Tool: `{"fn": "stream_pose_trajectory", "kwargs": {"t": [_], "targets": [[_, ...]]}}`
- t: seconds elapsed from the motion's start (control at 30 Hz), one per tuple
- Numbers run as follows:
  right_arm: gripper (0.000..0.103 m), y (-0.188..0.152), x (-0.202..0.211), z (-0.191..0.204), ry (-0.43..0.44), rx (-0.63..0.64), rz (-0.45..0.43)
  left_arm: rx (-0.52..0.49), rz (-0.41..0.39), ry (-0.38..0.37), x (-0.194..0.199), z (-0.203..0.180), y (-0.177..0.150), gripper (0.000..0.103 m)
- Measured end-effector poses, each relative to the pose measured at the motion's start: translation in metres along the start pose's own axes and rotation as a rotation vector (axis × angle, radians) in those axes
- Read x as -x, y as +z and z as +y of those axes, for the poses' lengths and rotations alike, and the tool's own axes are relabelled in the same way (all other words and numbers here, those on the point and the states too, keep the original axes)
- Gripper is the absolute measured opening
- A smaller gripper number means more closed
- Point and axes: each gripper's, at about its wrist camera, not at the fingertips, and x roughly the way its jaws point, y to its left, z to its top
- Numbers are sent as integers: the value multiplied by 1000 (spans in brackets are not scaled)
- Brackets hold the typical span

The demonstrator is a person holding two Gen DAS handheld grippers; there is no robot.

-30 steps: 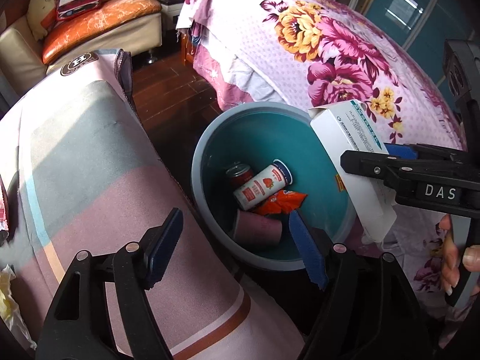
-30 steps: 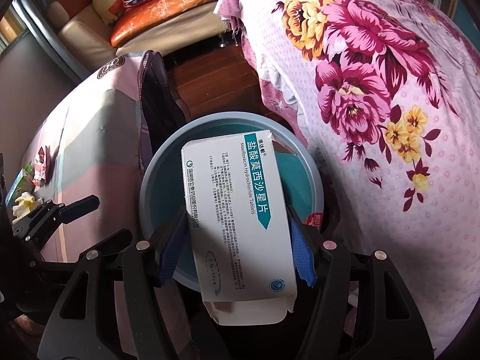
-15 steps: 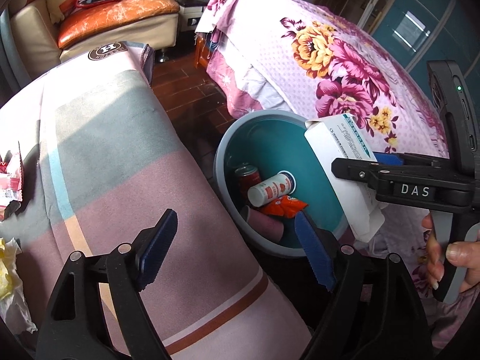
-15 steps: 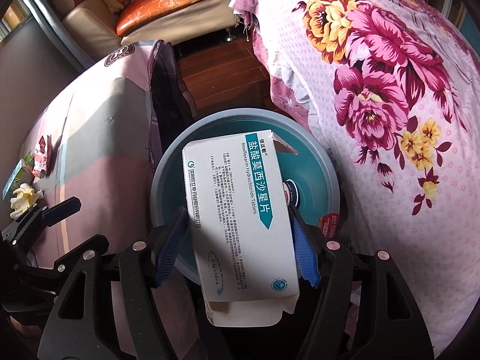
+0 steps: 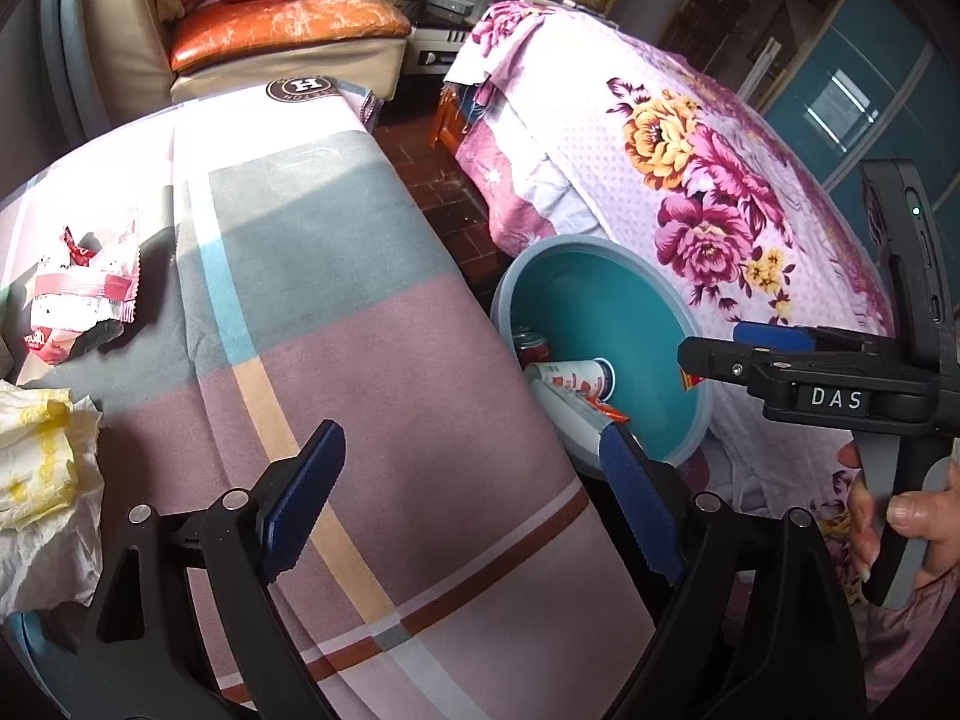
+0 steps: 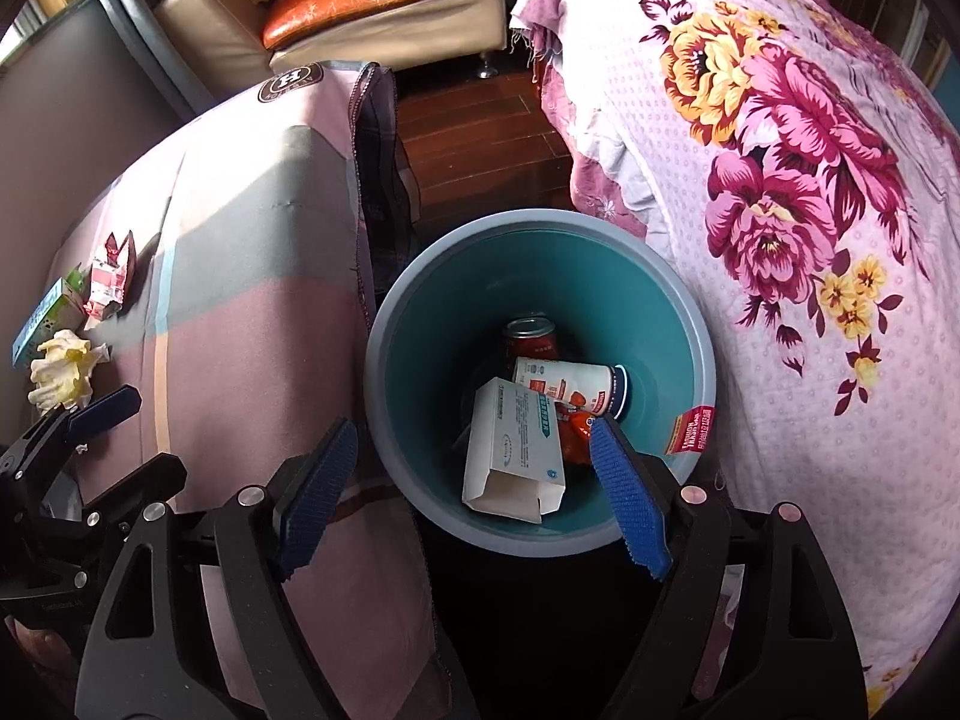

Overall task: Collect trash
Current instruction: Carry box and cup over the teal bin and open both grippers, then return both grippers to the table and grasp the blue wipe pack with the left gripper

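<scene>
A teal bin (image 6: 414, 324) (image 5: 660, 420) stands on the floor between a cloth-covered table and a floral bed. Inside it lie a white medicine box (image 6: 516, 450), a white-and-red can (image 6: 570, 387) (image 5: 576, 375), a red can (image 6: 531, 336) and an orange wrapper. My right gripper (image 6: 474, 498) hangs over the bin's near rim, jaws opening, nothing between them. My left gripper (image 5: 474, 510) is over the table's right edge, jaws opening and empty. On the table lie a red-and-white wrapper (image 5: 78, 294) (image 6: 111, 285), a crumpled tissue (image 5: 42, 468) (image 6: 63, 369) and a small green box (image 6: 45, 321).
The striped tablecloth (image 5: 312, 312) hangs close against the bin. The floral bedspread (image 6: 810, 210) crowds the bin's right side. A sofa with an orange cushion (image 5: 282, 24) stands at the back, with wooden floor (image 6: 474, 144) between the furniture. A hand (image 5: 900, 516) holds the right gripper's handle.
The medicine box left my right gripper and dropped into the bin. Both grippers opened wider. My left gripper moved left over the table, bringing the wrapper and tissue further into view.
</scene>
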Motion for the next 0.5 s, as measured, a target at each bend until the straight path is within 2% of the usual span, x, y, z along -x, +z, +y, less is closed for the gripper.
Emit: {"fn": "stream_pose_trajectory", "kwargs": {"t": [0.5], "targets": [[77,-29,18,106,51,172,10,130,-66,78,75,71,-57,88]]}}
